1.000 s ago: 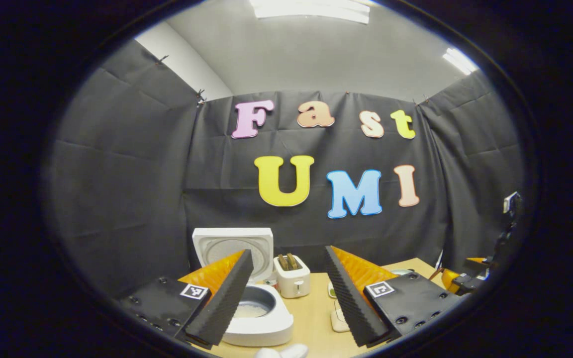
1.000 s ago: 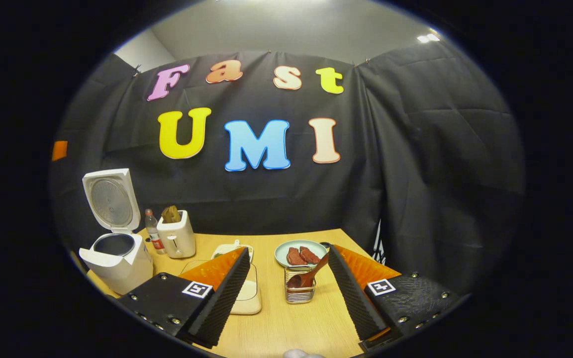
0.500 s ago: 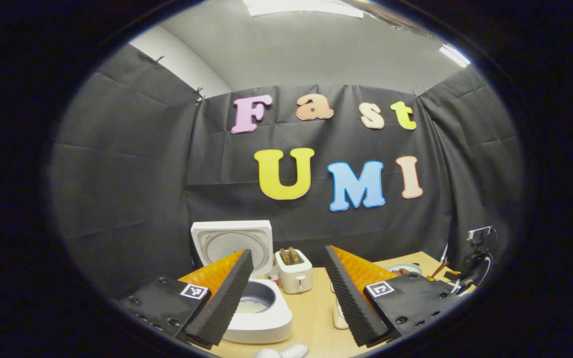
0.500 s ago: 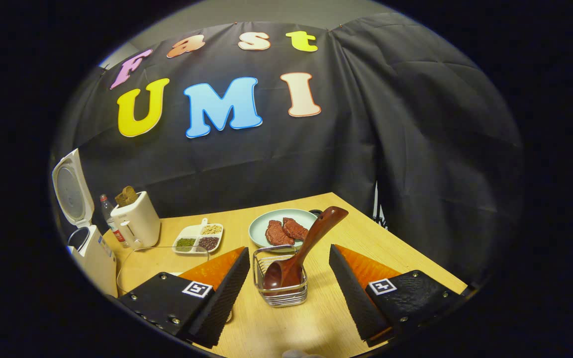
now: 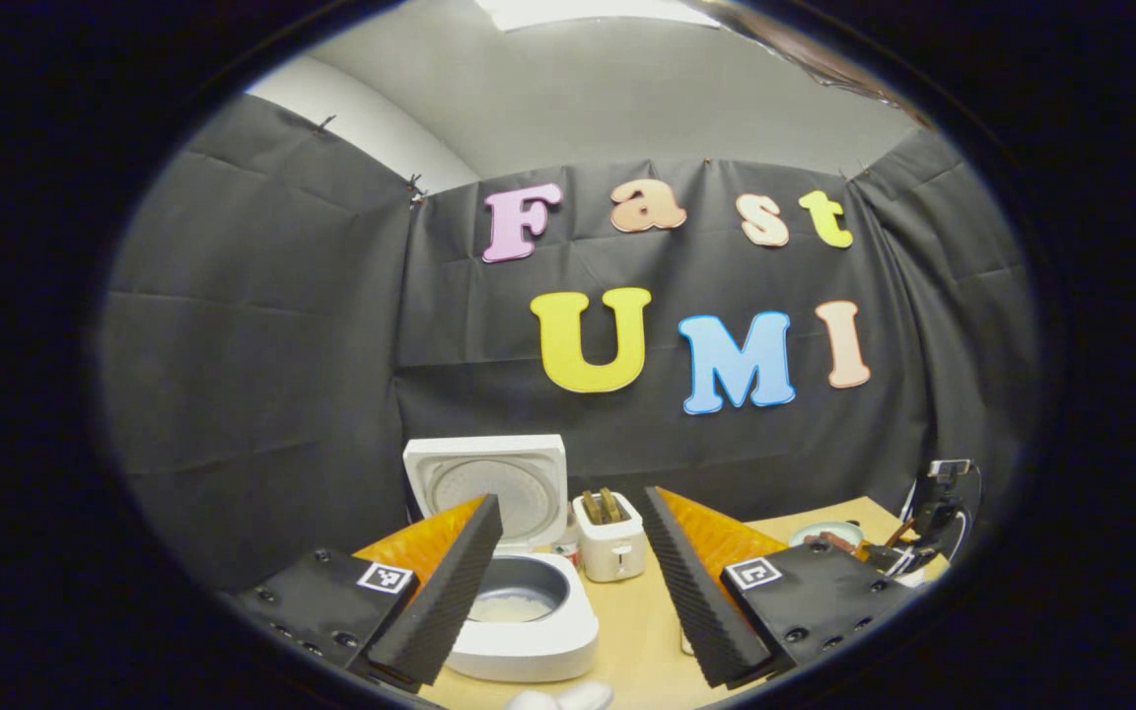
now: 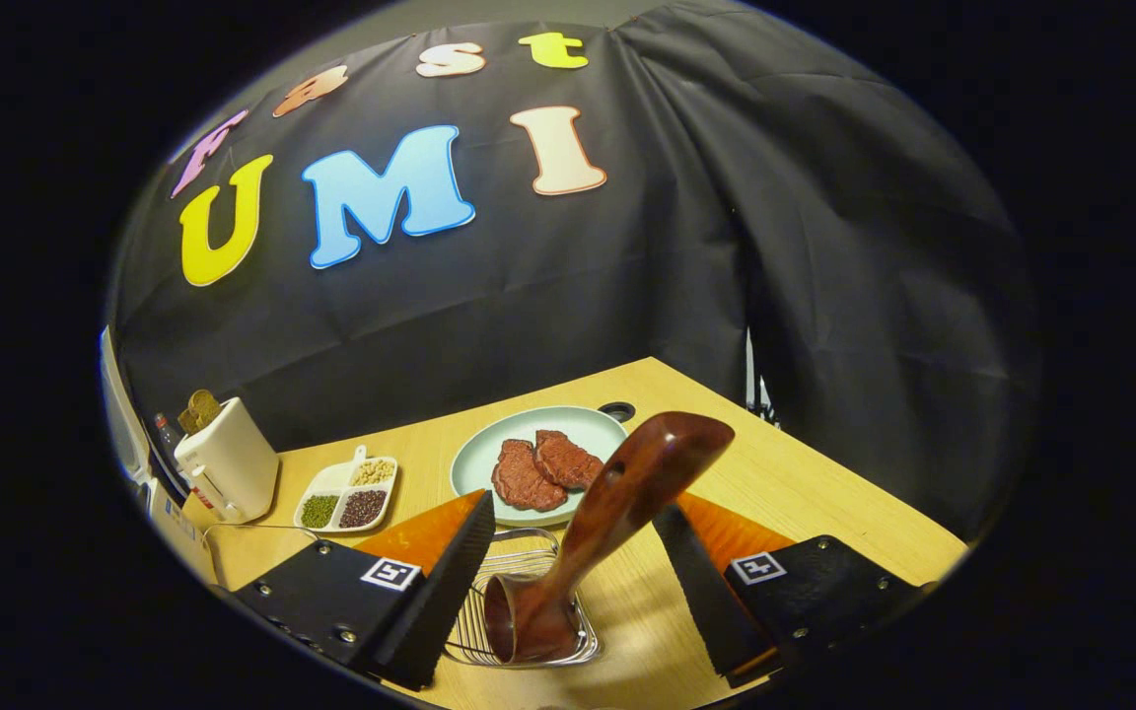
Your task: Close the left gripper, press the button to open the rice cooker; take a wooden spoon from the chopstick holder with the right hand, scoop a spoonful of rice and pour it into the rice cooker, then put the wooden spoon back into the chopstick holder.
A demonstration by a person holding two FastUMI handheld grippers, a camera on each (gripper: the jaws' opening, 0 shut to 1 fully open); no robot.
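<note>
Right gripper view: right gripper (image 6: 568, 582) spread wide, flanking wooden spoon (image 6: 607, 513) in chopstick holder (image 6: 529, 631).

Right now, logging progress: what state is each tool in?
Left tool: open, holding nothing.
Right tool: open around the wooden spoon, not gripping.

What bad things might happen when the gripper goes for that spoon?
The spoon leans tilted in the light wire holder, so the open right gripper may push it sideways instead of catching it, or drag the holder along. The handle also rises beside the plate of meat, so a swing could knock into that.
</note>
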